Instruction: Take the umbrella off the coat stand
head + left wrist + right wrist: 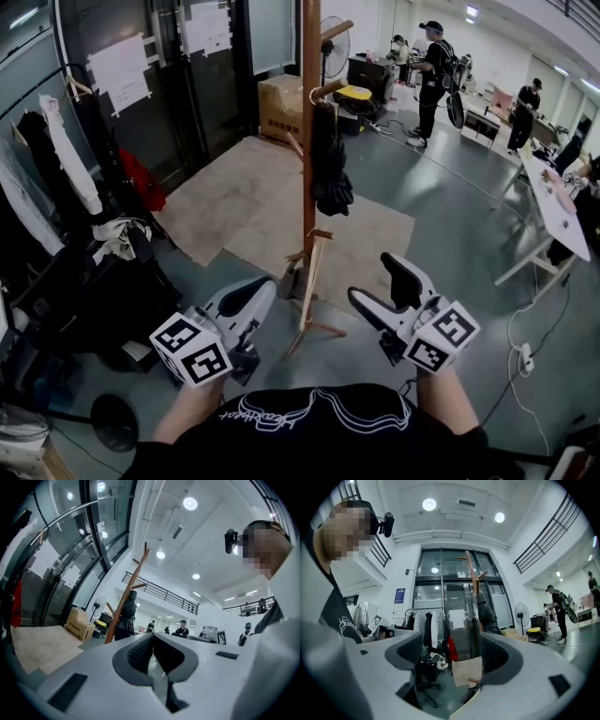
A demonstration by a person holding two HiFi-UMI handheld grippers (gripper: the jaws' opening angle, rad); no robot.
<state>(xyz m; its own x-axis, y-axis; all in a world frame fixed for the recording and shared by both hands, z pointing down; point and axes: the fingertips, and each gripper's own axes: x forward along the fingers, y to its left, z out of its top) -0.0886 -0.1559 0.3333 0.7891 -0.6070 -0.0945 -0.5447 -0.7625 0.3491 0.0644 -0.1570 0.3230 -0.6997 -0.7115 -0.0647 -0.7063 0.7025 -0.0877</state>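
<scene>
Indoors, grey floor [450, 225], beige mats [225, 192], wooden coat stand [310, 94], hanging umbrella [330, 178]

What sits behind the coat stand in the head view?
A cardboard box and a fan; the coat stand hides the box's right edge.

— How is the light?
— It's bright and even in both gripper views. Round ceiling lamps [429, 504] glare white, and pale walls throw the light back. The head view is dimmer, nearly black at the clothes rack [56, 159].
— Any shadows?
— Soft, faint ones on the grey floor [450, 216].
— And sharpness?
— Distant things are crisp and the nearest foreground is soft. The gripper views bend lines. The coat stand [132, 583] tilts and the corners go black.
</scene>
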